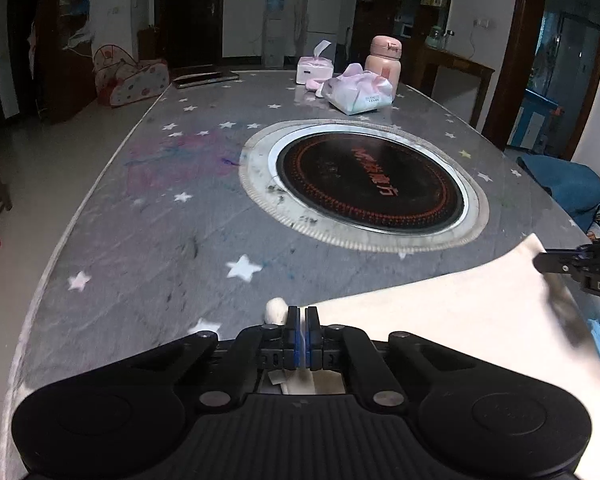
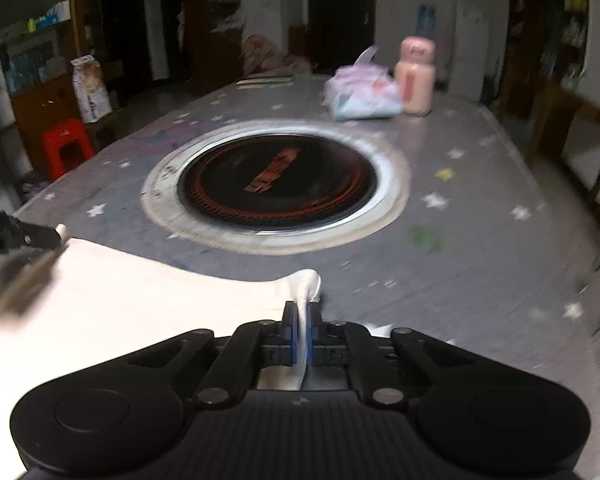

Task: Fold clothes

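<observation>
Two grippers pinch a pale cloth at the near edge of a star-patterned worktop — the left gripper clamped tight on its left corner, the right gripper clamped on a bunched corner at the cloth's right end. Both pairs of fingers are closed on fabric, and the cloth hangs stretched between them, its far edge sagging in a shallow curve just short of the round black hotplate set into the worktop.

The cloth looks light, thin and limp: it should drape and crease wherever it is unsupported, and it may slide on the smooth surface. Corners and hem ends appear the surest places to hold, since a grip mid-panel would only gather slack.

At the far end stand a pink bottle, lid on and contents hidden, a tissue pack with a sheet poking up, and a soft pack of wipes.
</observation>
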`<state>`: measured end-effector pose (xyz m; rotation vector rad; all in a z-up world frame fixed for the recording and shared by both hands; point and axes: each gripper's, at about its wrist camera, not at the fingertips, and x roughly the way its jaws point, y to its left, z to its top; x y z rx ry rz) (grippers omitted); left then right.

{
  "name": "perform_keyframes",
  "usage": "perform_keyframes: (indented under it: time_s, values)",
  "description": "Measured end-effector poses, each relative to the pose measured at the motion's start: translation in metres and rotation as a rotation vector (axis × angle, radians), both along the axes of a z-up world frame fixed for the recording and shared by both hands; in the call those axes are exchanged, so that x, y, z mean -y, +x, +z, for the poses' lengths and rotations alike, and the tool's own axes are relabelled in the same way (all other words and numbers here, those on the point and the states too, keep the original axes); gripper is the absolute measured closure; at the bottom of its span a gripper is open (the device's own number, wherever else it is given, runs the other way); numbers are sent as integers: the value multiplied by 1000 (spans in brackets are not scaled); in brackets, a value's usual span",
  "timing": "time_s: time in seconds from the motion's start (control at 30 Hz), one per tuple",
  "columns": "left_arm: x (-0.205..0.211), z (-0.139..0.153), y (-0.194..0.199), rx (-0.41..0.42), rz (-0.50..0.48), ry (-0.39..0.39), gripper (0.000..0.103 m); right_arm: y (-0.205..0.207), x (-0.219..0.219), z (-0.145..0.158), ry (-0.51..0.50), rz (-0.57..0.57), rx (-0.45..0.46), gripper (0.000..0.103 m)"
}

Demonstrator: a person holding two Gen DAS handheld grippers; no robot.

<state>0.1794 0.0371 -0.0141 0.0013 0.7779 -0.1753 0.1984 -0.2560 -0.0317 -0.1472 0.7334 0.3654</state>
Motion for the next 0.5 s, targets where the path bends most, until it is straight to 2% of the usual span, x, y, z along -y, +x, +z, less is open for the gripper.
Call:
perform_keyframes:
  time_s: [0.1,0.2,0.27,0.5]
  values:
    - [6,-6,11,1,9,2,98,2,1,-5,-36,-6,0,99]
    - [4,-2,12,-4,20,-24,96,2,3,-6,-57,-20,2,89]
    - [1,6,5,11,21,-23,93,-1,5,0,-48,-19,4,88]
    - [3,26,-56,2,-109,-109,94,-34,-2,19,-11,79,-7,80]
